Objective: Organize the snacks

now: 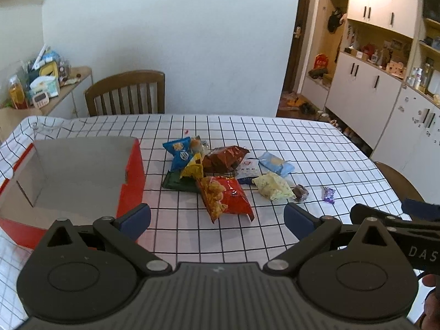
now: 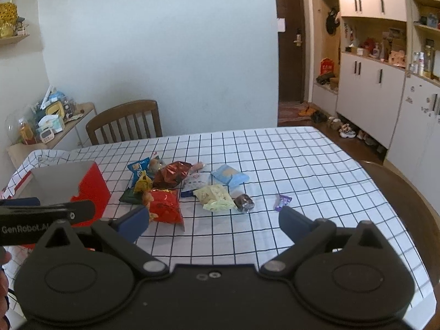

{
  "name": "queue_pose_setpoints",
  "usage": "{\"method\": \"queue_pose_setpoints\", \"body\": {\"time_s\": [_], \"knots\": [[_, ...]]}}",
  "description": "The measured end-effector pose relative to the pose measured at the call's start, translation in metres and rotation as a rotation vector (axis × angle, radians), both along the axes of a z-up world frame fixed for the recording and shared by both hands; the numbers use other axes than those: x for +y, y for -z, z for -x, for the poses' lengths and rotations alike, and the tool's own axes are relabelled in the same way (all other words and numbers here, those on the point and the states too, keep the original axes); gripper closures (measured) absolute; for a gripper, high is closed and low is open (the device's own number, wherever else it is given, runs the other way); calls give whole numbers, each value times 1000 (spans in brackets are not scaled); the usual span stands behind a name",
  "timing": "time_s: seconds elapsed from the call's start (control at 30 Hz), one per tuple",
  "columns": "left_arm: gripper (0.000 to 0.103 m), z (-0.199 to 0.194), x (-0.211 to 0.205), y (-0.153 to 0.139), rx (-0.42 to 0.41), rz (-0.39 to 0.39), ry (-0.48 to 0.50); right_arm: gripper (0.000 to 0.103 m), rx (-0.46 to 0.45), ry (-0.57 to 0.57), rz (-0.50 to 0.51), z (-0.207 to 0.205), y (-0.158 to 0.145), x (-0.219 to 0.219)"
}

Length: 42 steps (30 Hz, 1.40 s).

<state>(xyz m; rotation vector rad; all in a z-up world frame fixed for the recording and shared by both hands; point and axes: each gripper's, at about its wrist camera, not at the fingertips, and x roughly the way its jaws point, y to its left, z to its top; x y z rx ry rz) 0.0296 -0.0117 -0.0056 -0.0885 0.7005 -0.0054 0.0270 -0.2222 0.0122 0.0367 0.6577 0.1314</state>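
Snacks point(image 1: 220, 176) lie heaped mid-table on a checked cloth point(image 1: 302, 143), just right of an open red box point(image 1: 132, 176) whose visible interior looks empty, though its near corner is hidden. Left gripper point(image 1: 217, 217) and right gripper point(image 2: 214, 220) hover short of the pile, both spread wide, holding nothing. Sorting appears not yet begun; every packet remains to be boxed.

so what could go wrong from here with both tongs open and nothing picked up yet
The snacks overlap: the red chip bag lies on the dark green packet, so one grab may drag its neighbours. The puffy bags could be crushed or slip out. The purple candy and brown sweet look too small to pinch. The red box may slide if bumped.
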Motion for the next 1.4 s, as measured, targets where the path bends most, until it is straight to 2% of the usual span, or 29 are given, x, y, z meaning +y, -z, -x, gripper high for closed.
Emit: {"method": "queue_pose_setpoints", "body": {"time_s": [0.13,0.43,0.77,0.9,0.97,1.07,1.13,1.4], "knots": [[0,-26,-6,17,50,4,-36,7,34,-40,-6,-26,16,-12],[0,-93,-18,47,95,-28,-80,15,84,-149,-11,-96,52,-24],[1,-167,-25,98,213,-73,-109,20,146,-270,48,-168,89,-9],[5,-186,-26,115,275,-85,-120,24,183,-305,85,-191,107,-1],[7,-193,-24,123,300,-76,-125,25,203,-320,87,-200,114,0],[7,-199,-22,127,298,-64,-130,30,236,-327,76,-214,122,1],[8,-202,-19,129,303,-54,-135,31,260,-325,56,-223,126,0],[11,-204,-6,126,320,61,-144,33,294,-379,13,-236,127,-3]]}}
